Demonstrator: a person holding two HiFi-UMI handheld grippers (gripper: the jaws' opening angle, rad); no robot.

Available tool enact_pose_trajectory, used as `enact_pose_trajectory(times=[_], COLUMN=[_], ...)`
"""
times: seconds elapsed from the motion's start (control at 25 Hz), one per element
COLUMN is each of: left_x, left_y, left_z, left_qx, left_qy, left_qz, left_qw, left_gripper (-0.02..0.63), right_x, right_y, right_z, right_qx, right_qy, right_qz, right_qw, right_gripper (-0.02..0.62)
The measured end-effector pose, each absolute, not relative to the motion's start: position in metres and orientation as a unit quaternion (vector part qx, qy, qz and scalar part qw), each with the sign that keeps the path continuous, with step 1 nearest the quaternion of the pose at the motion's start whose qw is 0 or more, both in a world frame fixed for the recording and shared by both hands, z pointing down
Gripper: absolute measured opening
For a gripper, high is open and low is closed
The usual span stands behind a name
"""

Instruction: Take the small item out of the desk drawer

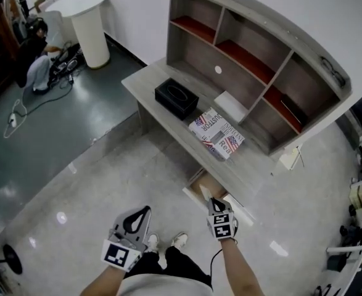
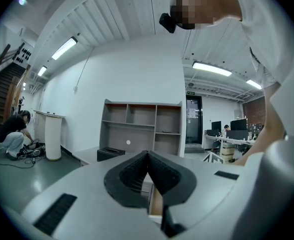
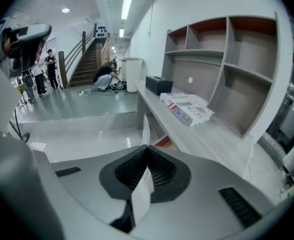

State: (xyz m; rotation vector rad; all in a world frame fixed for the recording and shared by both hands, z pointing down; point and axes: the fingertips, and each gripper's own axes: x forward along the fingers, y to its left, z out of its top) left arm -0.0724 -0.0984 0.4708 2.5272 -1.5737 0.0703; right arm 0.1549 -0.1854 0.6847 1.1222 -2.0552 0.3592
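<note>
Under the desk [image 1: 145,82], the drawer [image 1: 213,184] stands pulled out, its wooden inside showing. My right gripper [image 1: 211,202] hovers just in front of it, shut on a thin white card [image 1: 204,192]. In the right gripper view the card [image 3: 142,193] runs edge-on between the black ribbed pads [image 3: 162,170] and sticks out past the tips of the right gripper [image 3: 147,148], with the drawer [image 3: 163,143] just beyond. My left gripper [image 1: 147,210] is lower left, over the floor, well apart from the drawer. In the left gripper view the left gripper [image 2: 148,155] is shut and empty.
On the desk sit a black tissue box [image 1: 176,98], a flag-patterned box [image 1: 216,133] and a white sheet [image 1: 230,105], under a hutch [image 1: 255,60] of open shelves. A person [image 1: 36,57] crouches far left among cables beside a white round pedestal [image 1: 88,26]. My shoes [image 1: 179,239] stand below the drawer.
</note>
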Motion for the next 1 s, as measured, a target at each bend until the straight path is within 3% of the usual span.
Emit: enact_pose_trajectory(times=[1.0], left_x=[-0.075], left_y=[-0.125], left_z=[0.368], left_qx=[0.854], left_qy=[-0.518], left_qz=[-0.034], left_qw=[-0.031], left_gripper=[0.018], right_x=[0.22], right_y=[-0.165], right_z=[0.389], right_qx=[0.559], right_qy=[-0.823], right_qz=[0.033], right_qw=[0.092], right_gripper=[0.025])
